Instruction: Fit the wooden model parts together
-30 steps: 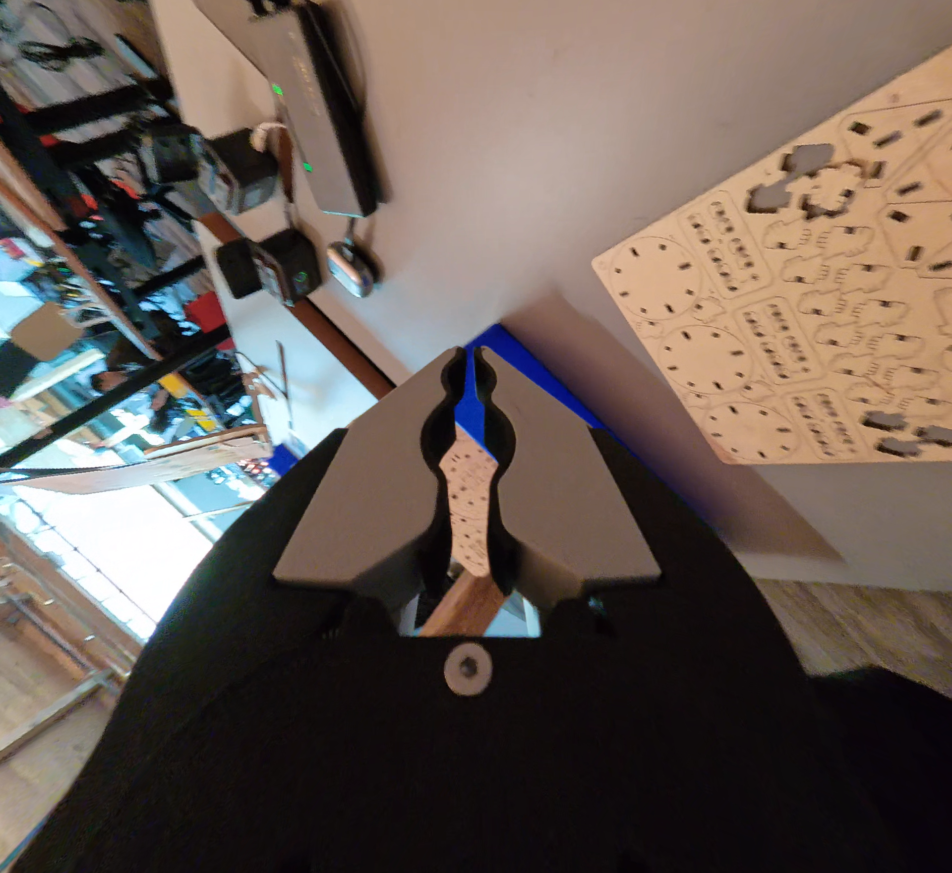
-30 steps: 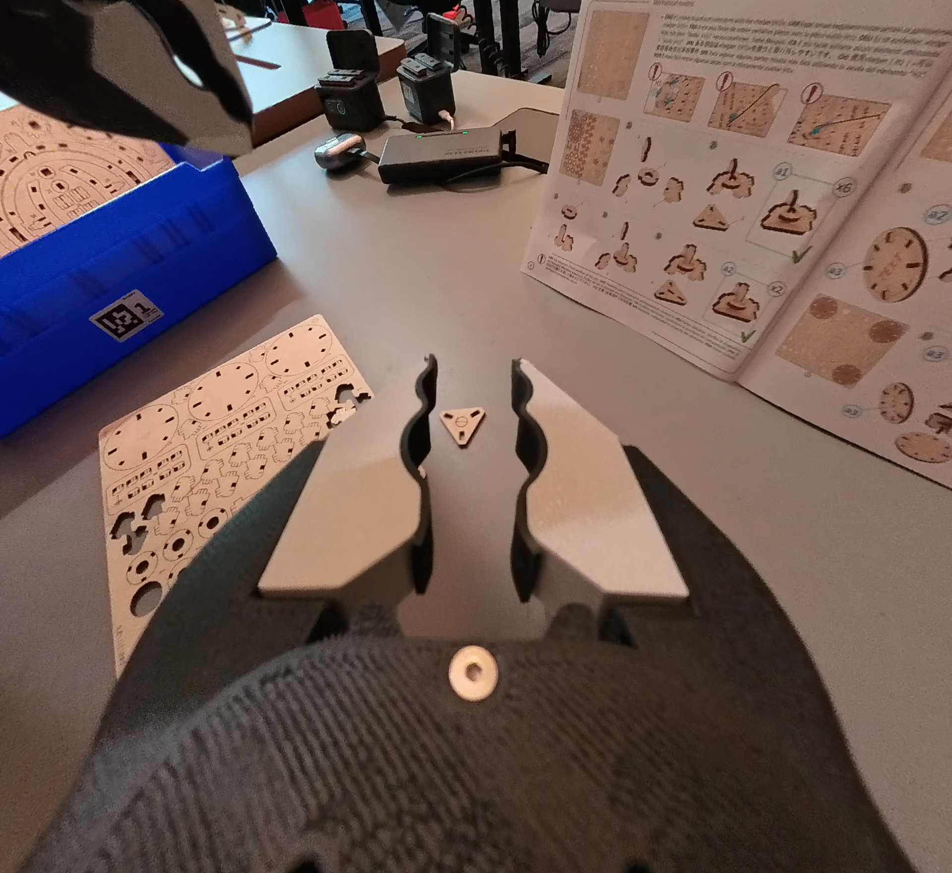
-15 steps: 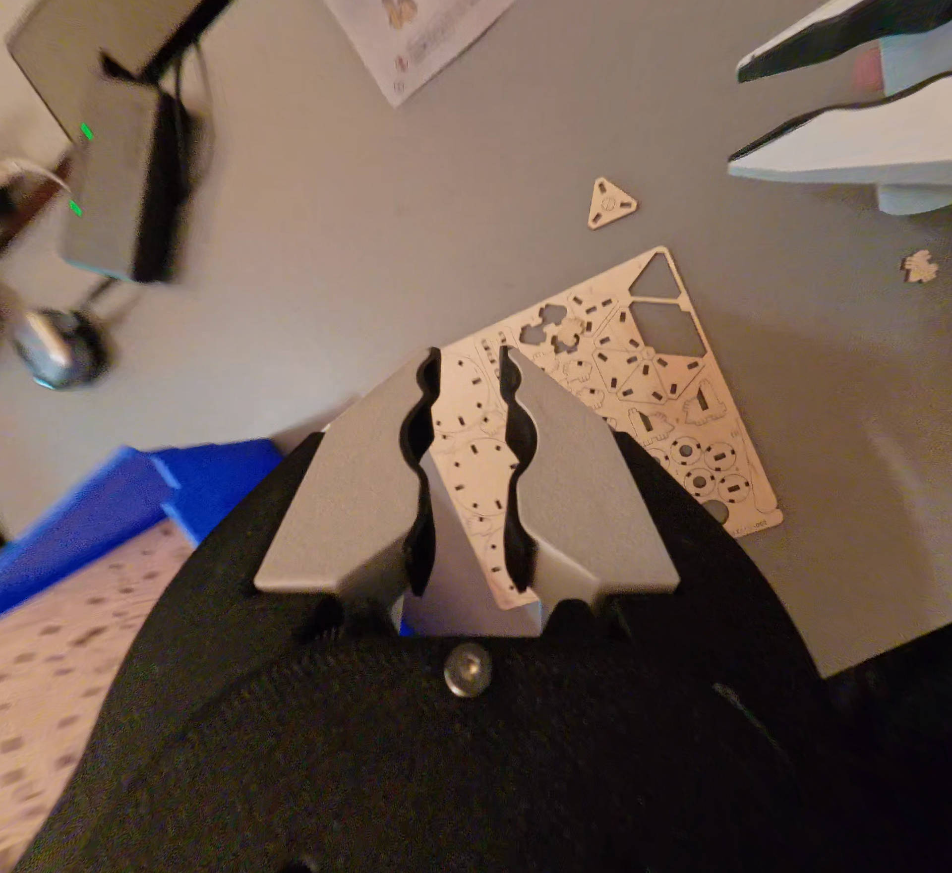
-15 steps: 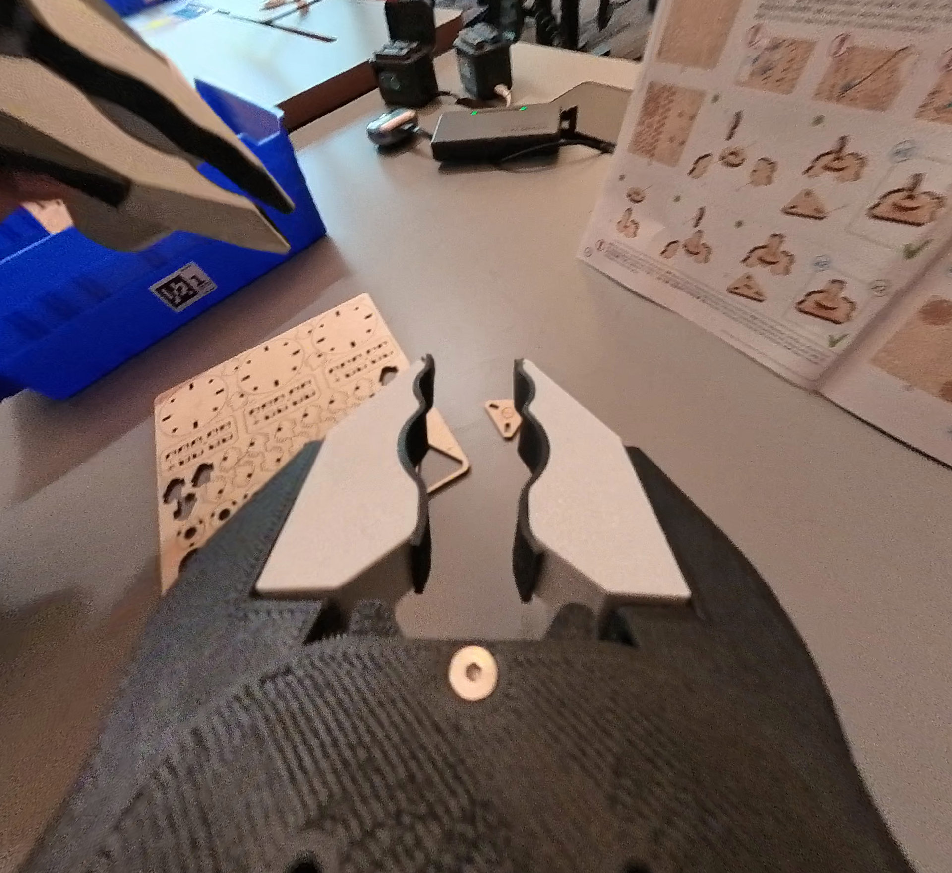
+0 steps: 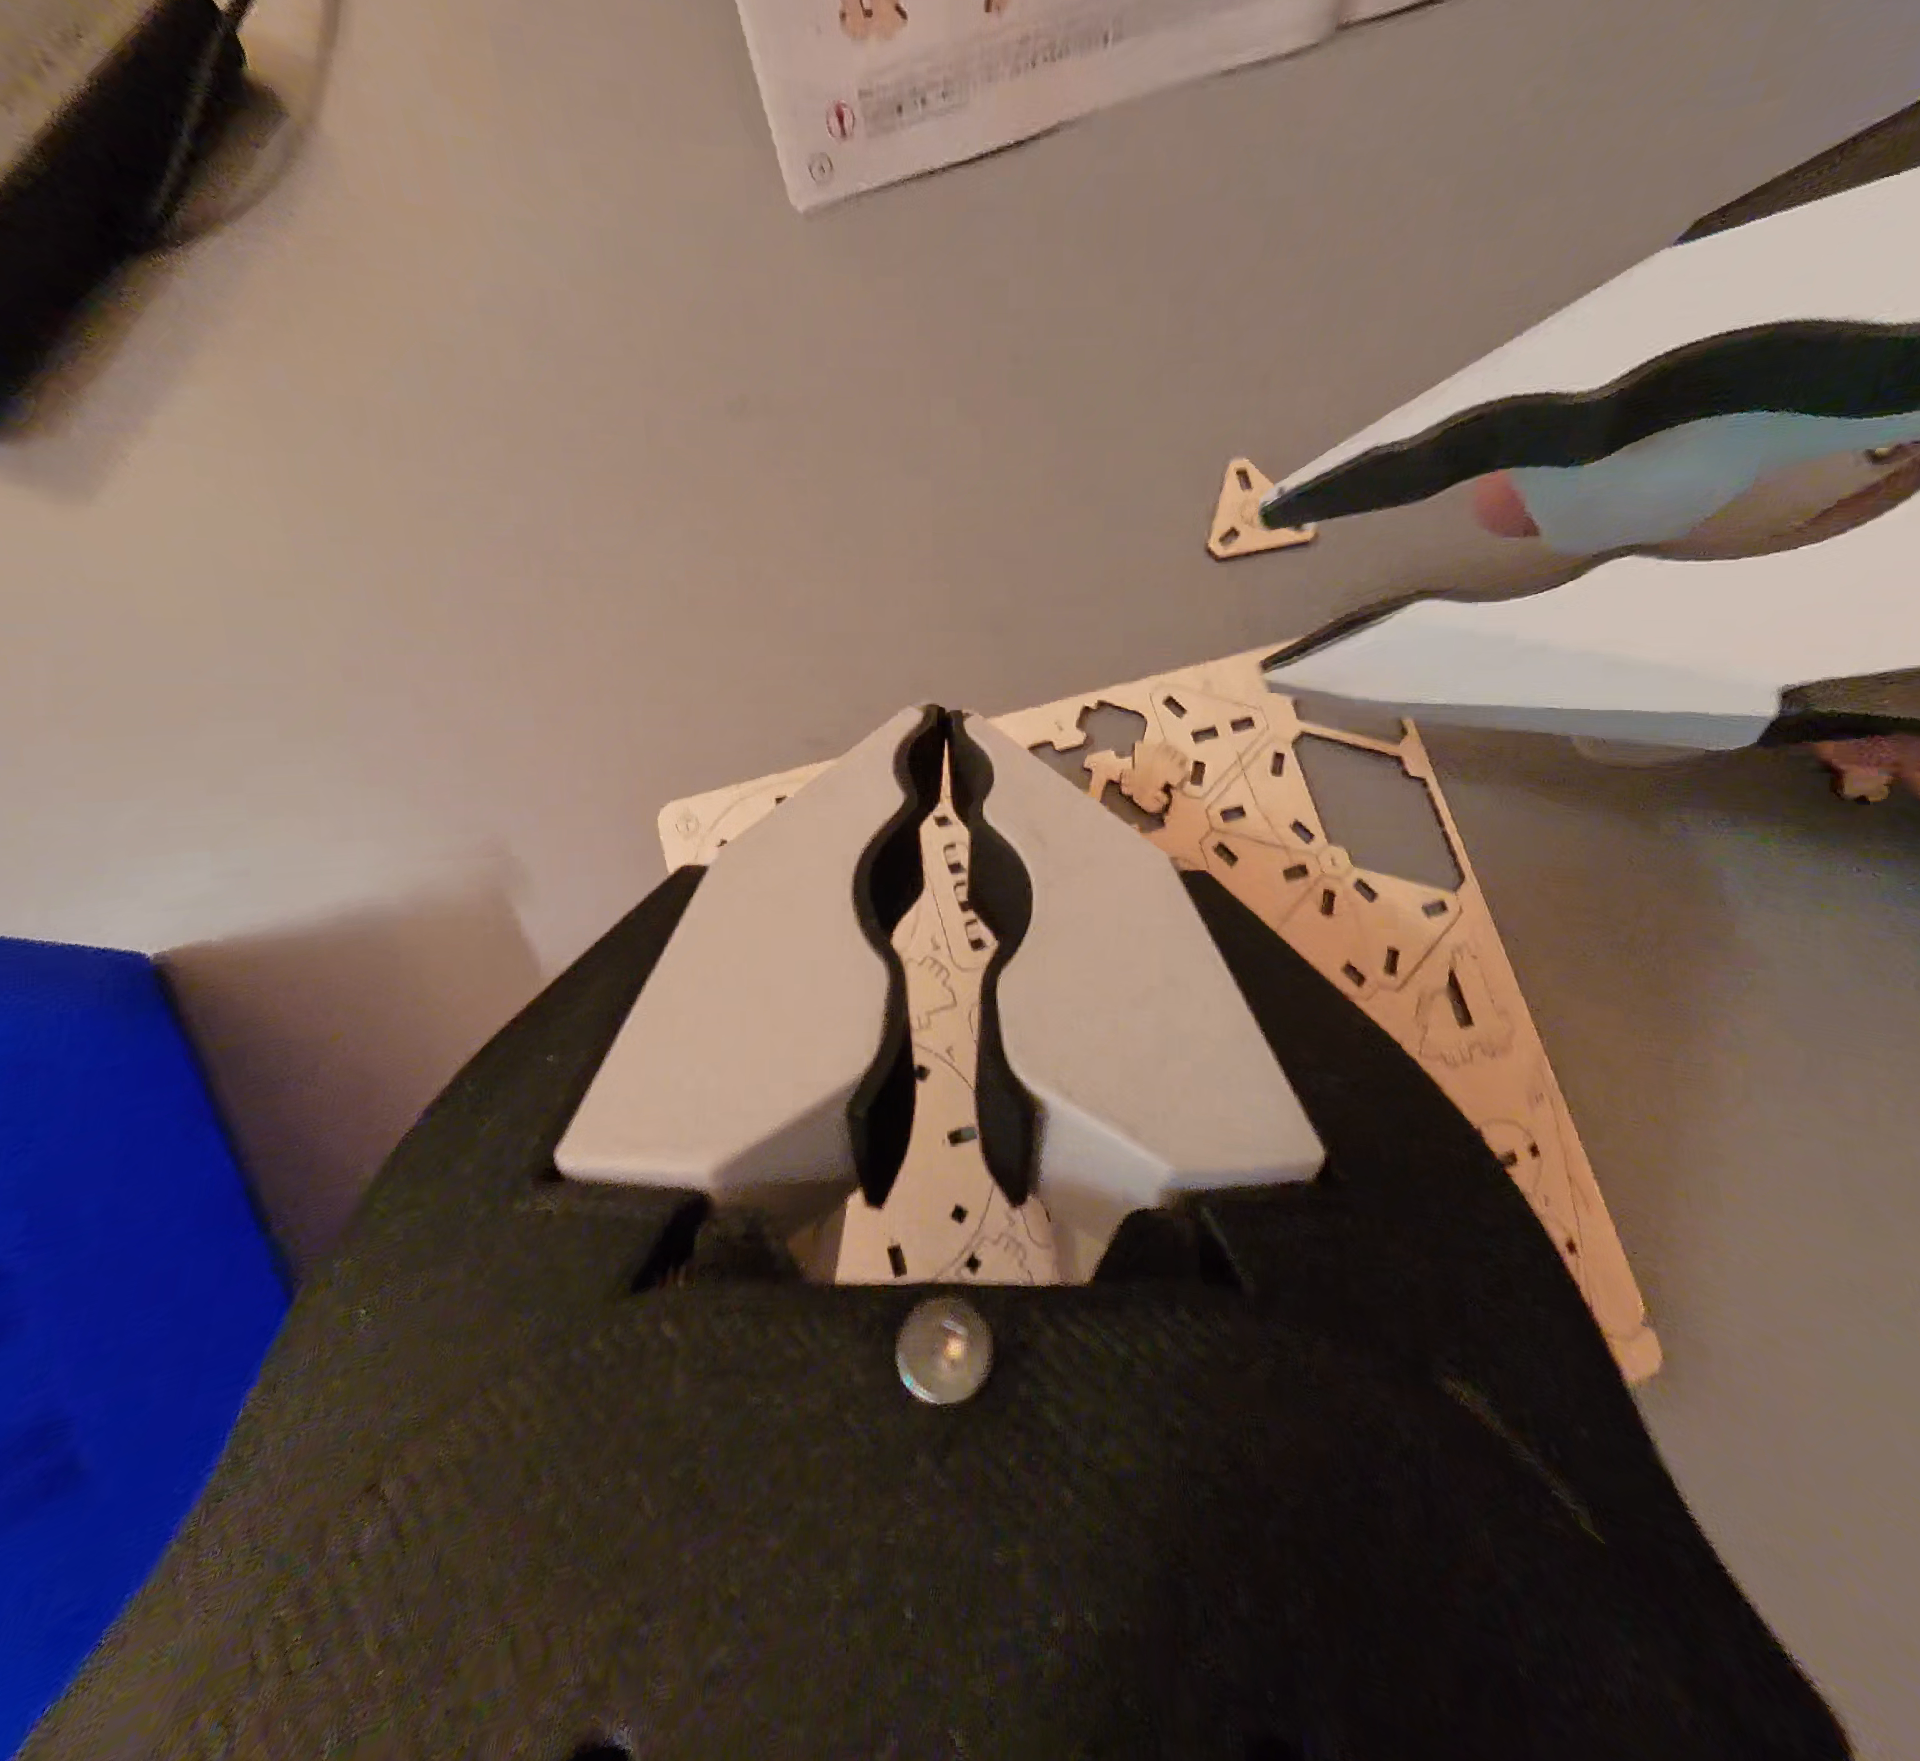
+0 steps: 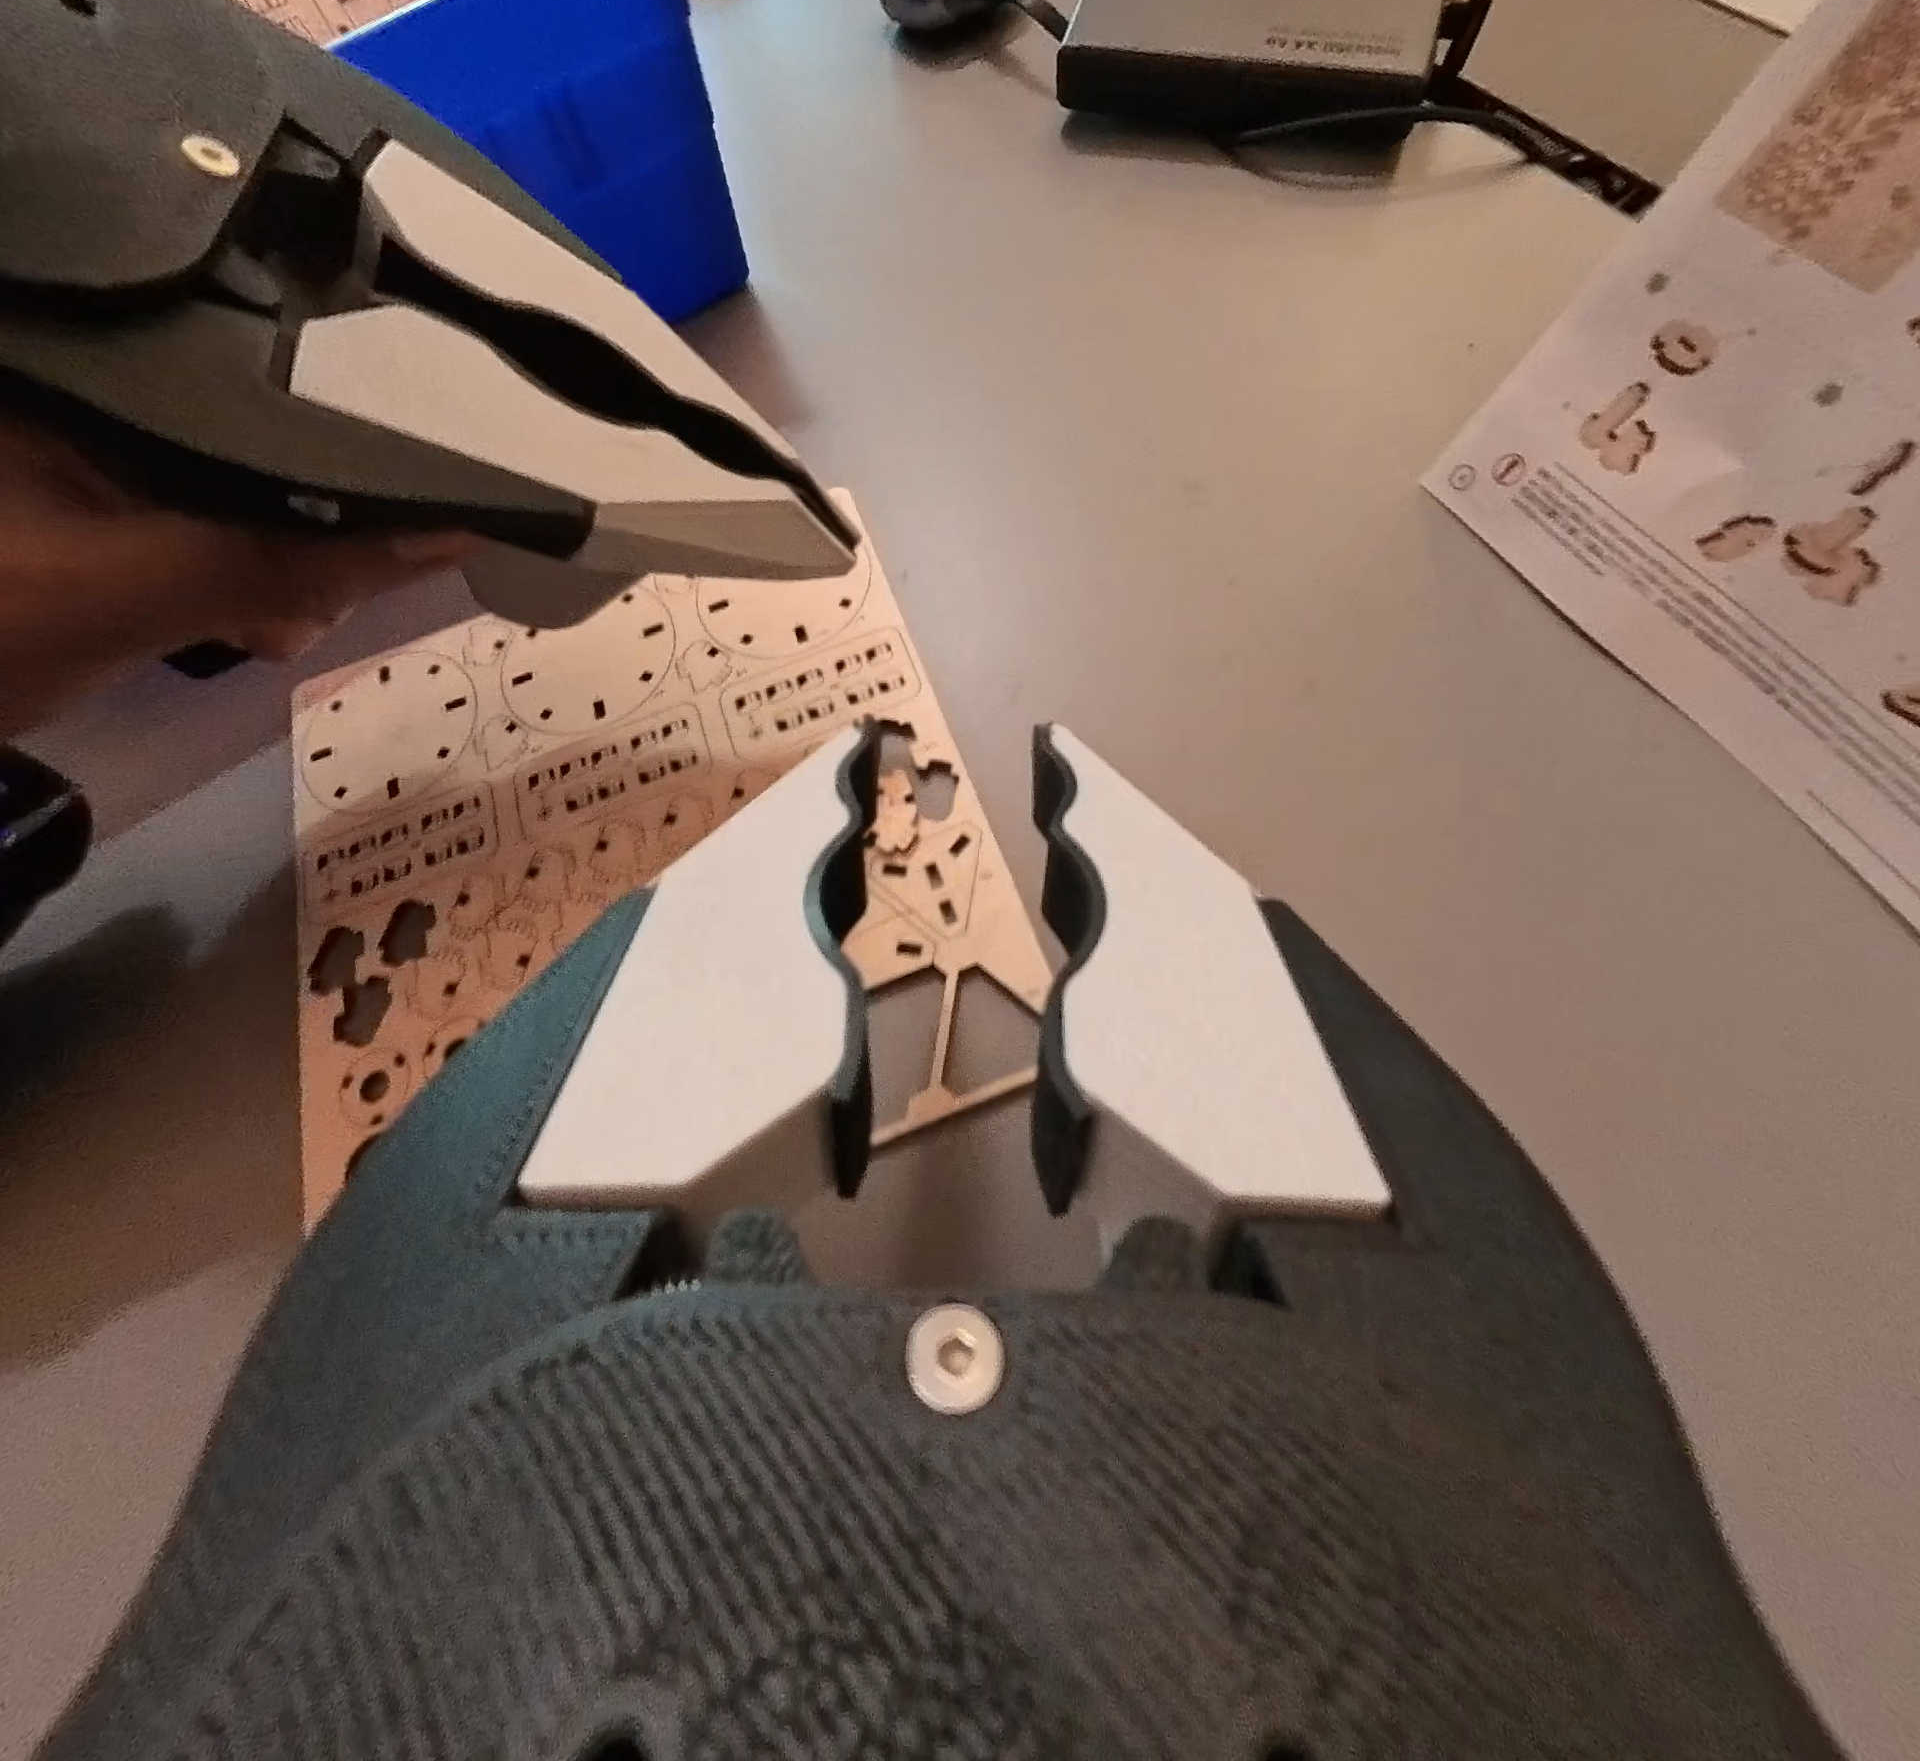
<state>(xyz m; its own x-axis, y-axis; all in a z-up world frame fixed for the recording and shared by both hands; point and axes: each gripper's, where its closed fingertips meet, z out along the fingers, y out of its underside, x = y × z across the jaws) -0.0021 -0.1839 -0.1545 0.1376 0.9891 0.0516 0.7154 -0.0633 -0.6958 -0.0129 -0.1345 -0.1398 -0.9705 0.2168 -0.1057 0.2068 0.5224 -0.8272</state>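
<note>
A flat wooden sheet of laser-cut parts [image 5: 1351, 880] lies on the grey table [image 5: 727, 464]. My left gripper [image 5: 943, 719] is shut, its tips meeting just above the sheet's far edge. In the right wrist view [image 6: 831, 537] it sits over the far corner of the sheet [image 6: 520, 776]. My right gripper [image 6: 956, 740] is open and hovers low over the sheet's right edge, with cut-outs showing between its fingers. In the left wrist view [image 5: 1276, 589] it comes in from the right, its upper fingertip [image 5: 1283, 516] over a small wooden triangle [image 5: 1242, 527].
A blue bin [image 6: 582, 70] holding another wooden sheet stands at the left, and shows in the left wrist view [image 5: 83, 1192]. An open instruction booklet [image 6: 1714, 464] lies at the right. A black box with green lights [image 6: 1247, 38] and cables sits at the back. A small loose wooden piece [image 5: 1860, 771] lies beside the right gripper. Tip to tip, the grippers are about 6 centimeters apart.
My left gripper swung from the blue bin to over the flat sheet, opened on the way and has shut again. My right gripper moved left from the triangle to over the sheet's edge, still open.
</note>
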